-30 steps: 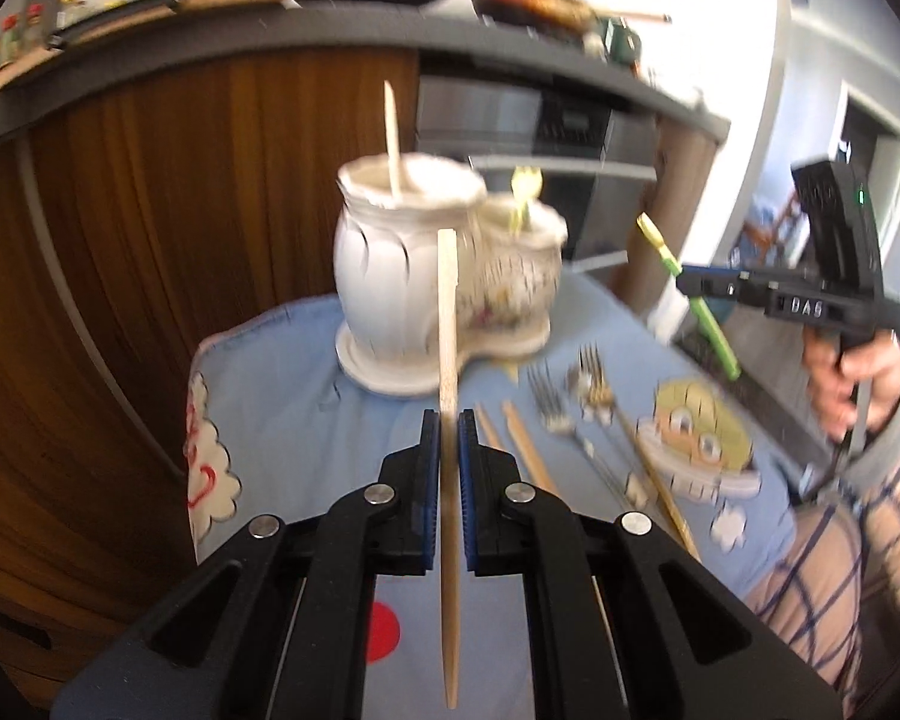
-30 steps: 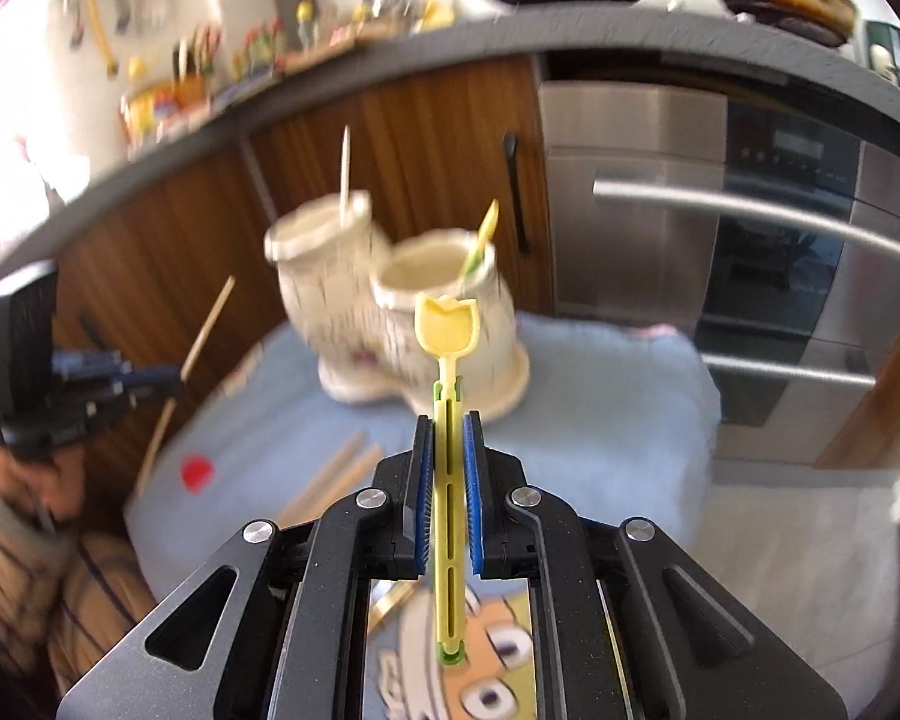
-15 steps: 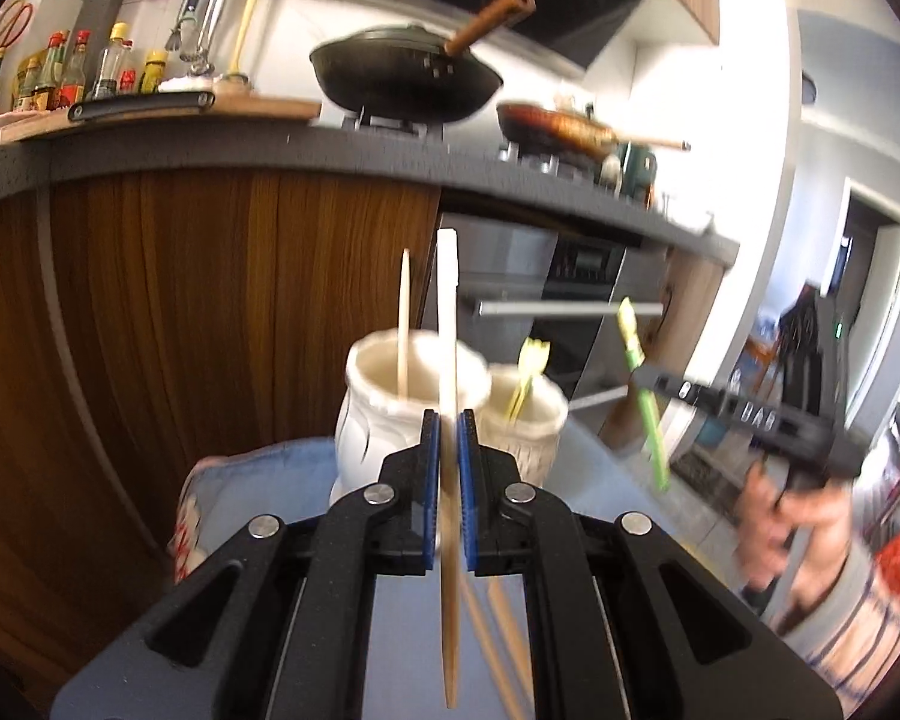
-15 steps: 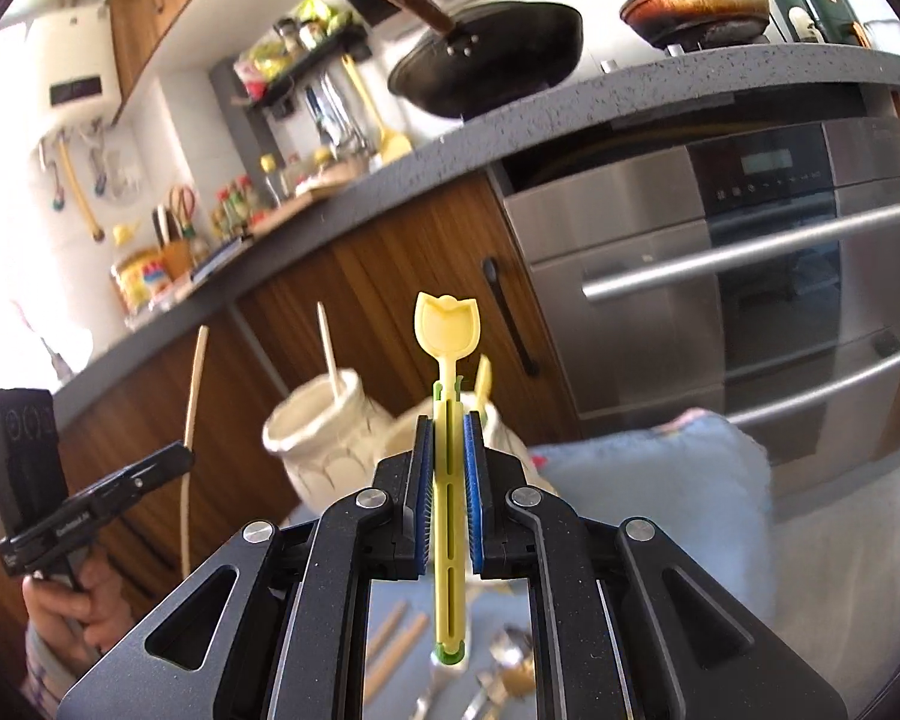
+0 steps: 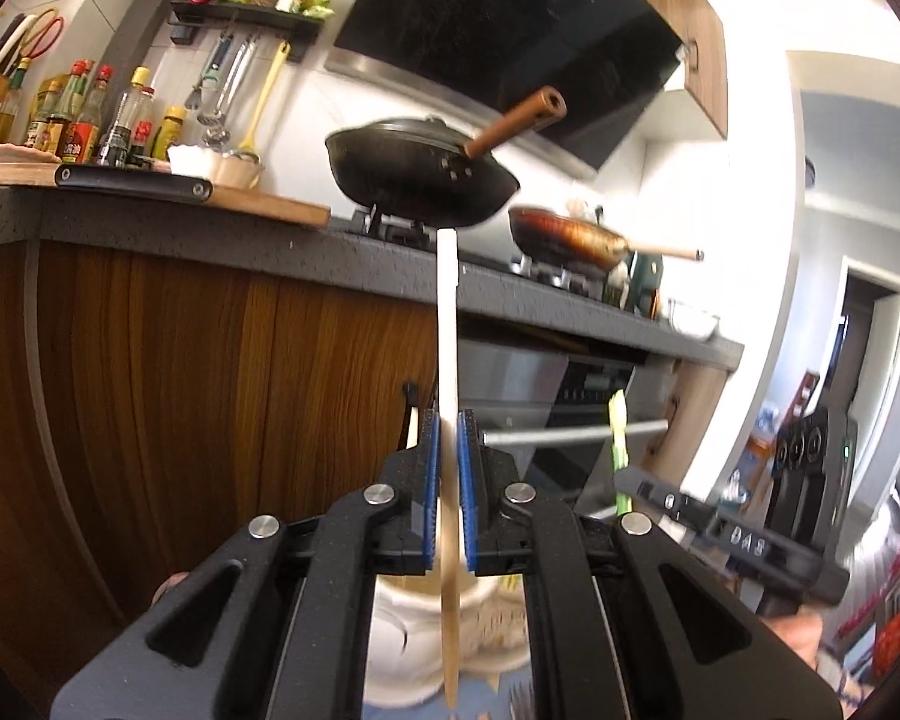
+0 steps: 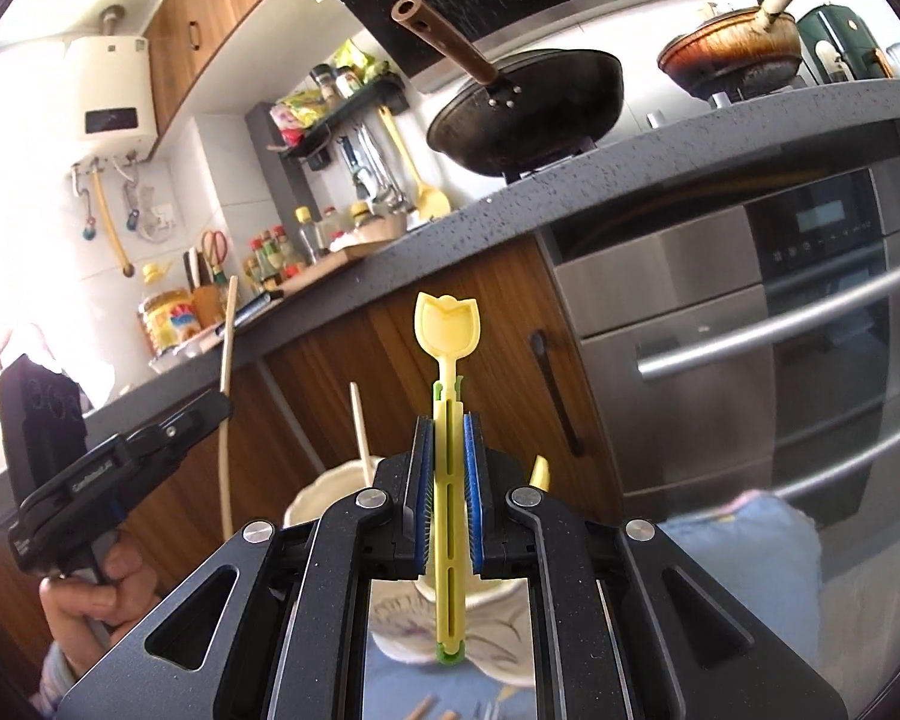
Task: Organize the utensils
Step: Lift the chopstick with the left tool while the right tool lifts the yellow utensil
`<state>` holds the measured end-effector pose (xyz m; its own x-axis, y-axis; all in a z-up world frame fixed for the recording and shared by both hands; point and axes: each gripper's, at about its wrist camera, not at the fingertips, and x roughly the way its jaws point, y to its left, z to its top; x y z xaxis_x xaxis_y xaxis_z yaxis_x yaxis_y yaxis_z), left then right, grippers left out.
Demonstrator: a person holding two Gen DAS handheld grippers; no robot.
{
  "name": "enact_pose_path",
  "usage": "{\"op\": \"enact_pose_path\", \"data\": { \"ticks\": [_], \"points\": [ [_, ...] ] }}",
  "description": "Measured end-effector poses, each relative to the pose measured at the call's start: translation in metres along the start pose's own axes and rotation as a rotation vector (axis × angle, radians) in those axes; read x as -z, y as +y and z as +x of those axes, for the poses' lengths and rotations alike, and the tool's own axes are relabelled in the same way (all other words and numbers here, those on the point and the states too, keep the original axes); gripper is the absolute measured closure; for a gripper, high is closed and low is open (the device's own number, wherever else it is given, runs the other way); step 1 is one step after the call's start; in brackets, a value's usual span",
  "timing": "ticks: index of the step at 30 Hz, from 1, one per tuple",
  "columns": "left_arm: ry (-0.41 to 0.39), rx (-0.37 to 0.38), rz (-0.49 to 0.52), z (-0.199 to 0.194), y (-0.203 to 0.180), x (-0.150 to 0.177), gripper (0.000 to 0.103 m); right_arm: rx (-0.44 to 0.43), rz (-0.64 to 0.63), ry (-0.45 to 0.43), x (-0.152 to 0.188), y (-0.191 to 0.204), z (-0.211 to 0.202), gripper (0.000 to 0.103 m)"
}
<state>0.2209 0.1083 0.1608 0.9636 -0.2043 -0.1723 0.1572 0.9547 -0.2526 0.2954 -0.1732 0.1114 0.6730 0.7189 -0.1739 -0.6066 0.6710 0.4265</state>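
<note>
My left gripper (image 5: 448, 438) is shut on a pale wooden chopstick (image 5: 447, 324) held upright above the white ceramic utensil holder (image 5: 408, 636), whose rim shows under the jaws. My right gripper (image 6: 448, 438) is shut on a yellow plastic spoon (image 6: 447, 330) with a tulip-shaped head, held upright over the same two-pot holder (image 6: 330, 498). One chopstick (image 6: 360, 426) stands in the left pot and a yellow utensil (image 6: 540, 471) in the right pot. The right gripper (image 5: 726, 534) shows in the left wrist view, and the left gripper (image 6: 108, 468) in the right wrist view.
The holder stands on a light blue cloth (image 6: 744, 564). Chopstick ends (image 6: 423, 707) and fork tines (image 5: 519, 699) lie on it below. Behind are wooden cabinet doors (image 5: 210, 396), a steel oven (image 6: 750, 360) and a dark counter (image 6: 630, 168) with a wok (image 5: 420, 174).
Both grippers have risen and tilted up, each still holding its utensil. The holder has dropped from mid-frame to under the jaws, and the counter and wok now fill the views.
</note>
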Motion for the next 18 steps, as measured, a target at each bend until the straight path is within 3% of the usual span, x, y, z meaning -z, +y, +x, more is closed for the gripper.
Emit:
{"op": "enact_pose_path", "data": {
  "ticks": [10,18],
  "points": [
    [-0.119,-0.037,-0.032,0.025,0.007,-0.006,0.097,0.019,0.043,-0.047,-0.006,-0.005,0.022,0.092],
    [-0.158,-0.074,-0.028,0.039,0.006,0.005,0.097,0.057,0.005,-0.062,0.001,-0.001,0.032,0.092]
  ]
}}
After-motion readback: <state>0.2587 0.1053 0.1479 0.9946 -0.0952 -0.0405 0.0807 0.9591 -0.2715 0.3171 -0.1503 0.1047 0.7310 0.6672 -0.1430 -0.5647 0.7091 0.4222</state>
